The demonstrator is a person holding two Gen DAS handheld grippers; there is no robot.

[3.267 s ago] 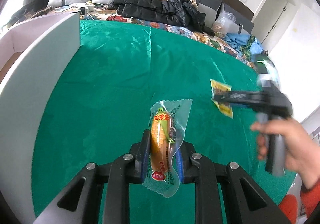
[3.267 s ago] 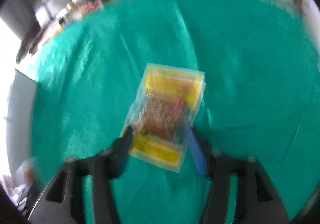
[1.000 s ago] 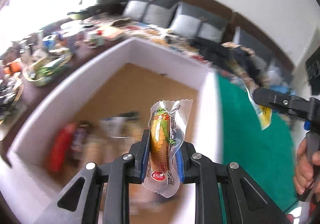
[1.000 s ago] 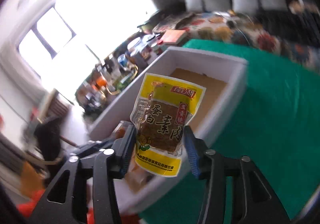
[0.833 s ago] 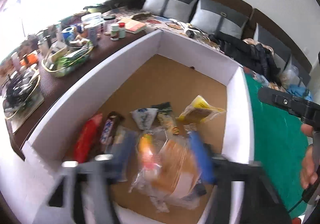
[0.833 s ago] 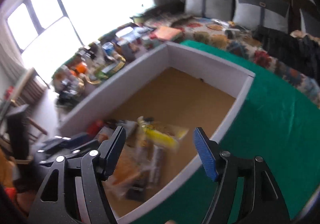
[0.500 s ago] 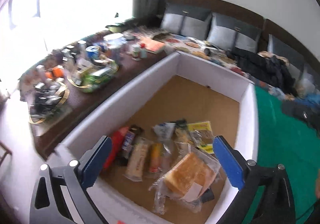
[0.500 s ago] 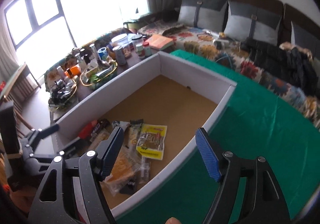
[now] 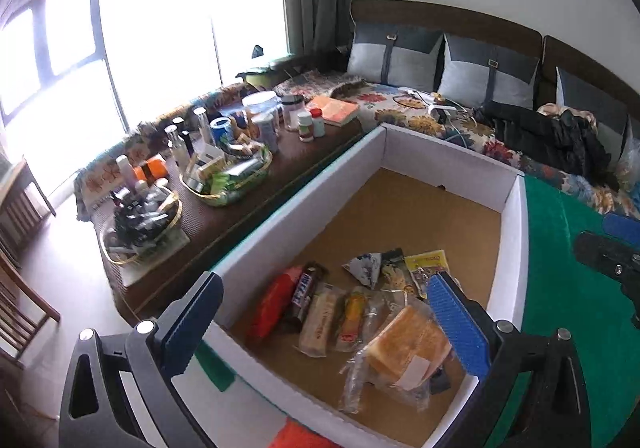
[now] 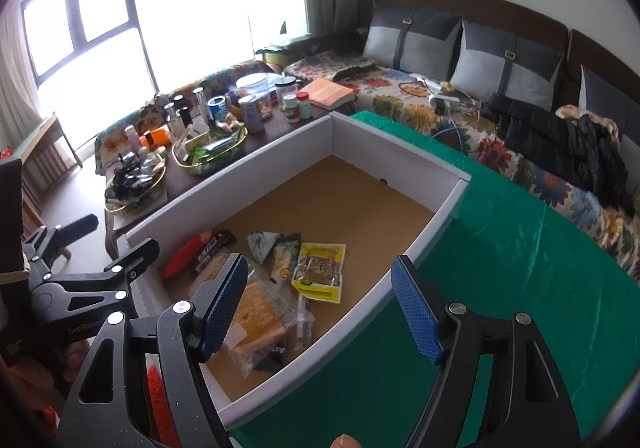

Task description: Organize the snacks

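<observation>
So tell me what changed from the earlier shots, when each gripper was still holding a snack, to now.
Both snacks were let go into the white box. The left gripper dropped the corn sausage, now among the other packets. The right gripper released the yellow packet, now flat on the box floor. Both sets of jaws have just been opening and hold nothing. The green cloth and the box stayed put.

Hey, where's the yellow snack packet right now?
In the right wrist view the yellow packet lies flat inside the white box, beside the bagged bread.
</observation>
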